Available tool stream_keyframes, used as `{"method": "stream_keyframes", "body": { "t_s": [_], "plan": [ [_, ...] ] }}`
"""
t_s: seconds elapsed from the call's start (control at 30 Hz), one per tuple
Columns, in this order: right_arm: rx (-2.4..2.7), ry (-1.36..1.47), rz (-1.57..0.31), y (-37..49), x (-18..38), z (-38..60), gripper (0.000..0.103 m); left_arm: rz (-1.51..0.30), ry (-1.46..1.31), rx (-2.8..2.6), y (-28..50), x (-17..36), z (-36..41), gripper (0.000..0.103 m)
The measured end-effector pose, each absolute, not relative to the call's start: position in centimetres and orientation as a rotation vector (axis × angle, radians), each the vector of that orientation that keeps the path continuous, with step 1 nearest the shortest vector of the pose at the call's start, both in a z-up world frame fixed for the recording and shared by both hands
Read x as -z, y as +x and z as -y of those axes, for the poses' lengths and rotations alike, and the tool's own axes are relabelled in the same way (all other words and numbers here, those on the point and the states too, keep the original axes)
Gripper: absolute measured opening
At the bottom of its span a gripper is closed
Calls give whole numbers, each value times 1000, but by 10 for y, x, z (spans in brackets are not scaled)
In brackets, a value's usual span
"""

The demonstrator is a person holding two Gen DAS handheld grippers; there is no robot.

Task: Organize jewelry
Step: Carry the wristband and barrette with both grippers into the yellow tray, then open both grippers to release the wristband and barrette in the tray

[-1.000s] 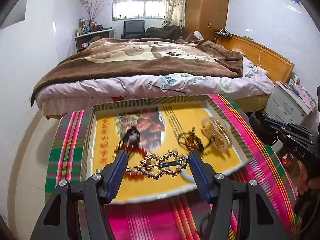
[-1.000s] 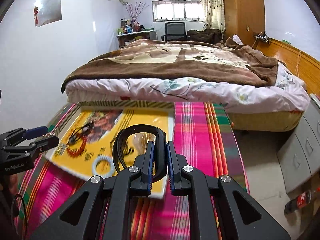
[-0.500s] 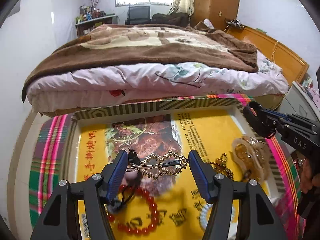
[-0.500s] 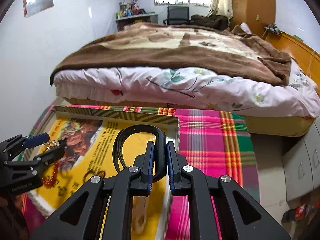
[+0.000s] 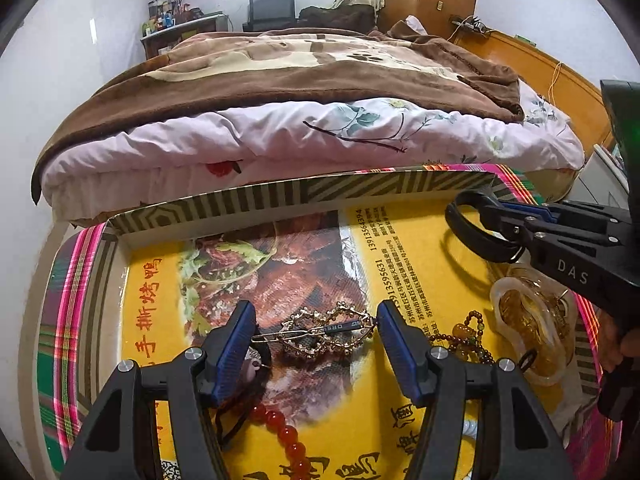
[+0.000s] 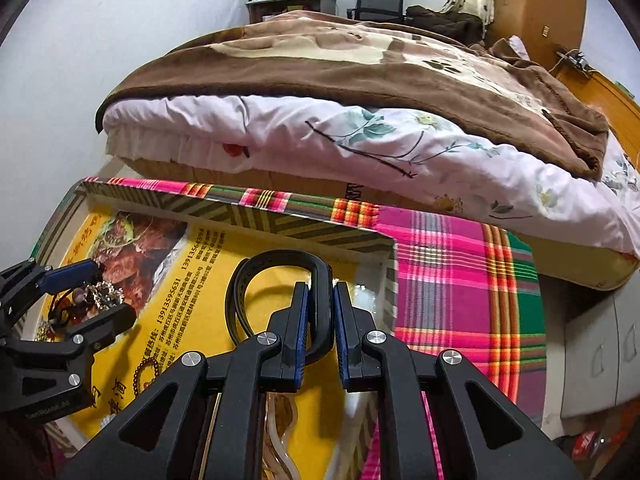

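A shallow tray (image 5: 280,200) with striped walls and a yellow printed floor lies on a plaid cloth. My left gripper (image 5: 315,320) is shut on a gold rhinestone hair clip (image 5: 320,330), which spans the gap between the blue pads, low over the tray's middle. My right gripper (image 6: 320,292) is shut on a looped black band (image 6: 256,268) above the tray's far right corner. In the left wrist view that band (image 5: 464,236) hangs just over the yellow floor. The right wrist view shows the left gripper (image 6: 104,292) at the left with the clip.
In the tray lie a red bead bracelet (image 5: 284,432), a brown bead string (image 5: 464,336) and an amber translucent clip (image 5: 532,320). A bed (image 5: 320,128) stands right behind the plaid cloth (image 6: 460,260). Grey drawers (image 6: 592,340) sit to the right.
Both grippers have moved forward and down over the tray, which now fills the lower views. The hair clip and the black band stay gripped as before.
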State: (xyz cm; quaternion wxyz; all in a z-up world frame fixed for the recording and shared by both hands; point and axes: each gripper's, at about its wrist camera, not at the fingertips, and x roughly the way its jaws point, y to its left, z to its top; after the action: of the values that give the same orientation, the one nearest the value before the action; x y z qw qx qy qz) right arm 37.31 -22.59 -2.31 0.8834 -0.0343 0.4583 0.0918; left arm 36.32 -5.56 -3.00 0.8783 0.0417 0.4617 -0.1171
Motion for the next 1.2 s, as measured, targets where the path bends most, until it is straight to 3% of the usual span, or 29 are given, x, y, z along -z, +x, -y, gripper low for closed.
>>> {"method": "stream_keyframes", "body": {
  "t_s": [0.3,0.53,0.67,1.2],
  "plan": [
    [-175,-68,-973,375,28,228,14,-977,88,239,365,31,56,64],
    [-188,-37,-938,364,13,229,23,-961,82,241,355,20,54,71],
    [-199,-13,-905,350,-1,229,35,-937,82,248,341,7,52,75],
    [-241,38,-790,256,-53,226,35,-821,72,267,243,-57,43,76]
  ]
}}
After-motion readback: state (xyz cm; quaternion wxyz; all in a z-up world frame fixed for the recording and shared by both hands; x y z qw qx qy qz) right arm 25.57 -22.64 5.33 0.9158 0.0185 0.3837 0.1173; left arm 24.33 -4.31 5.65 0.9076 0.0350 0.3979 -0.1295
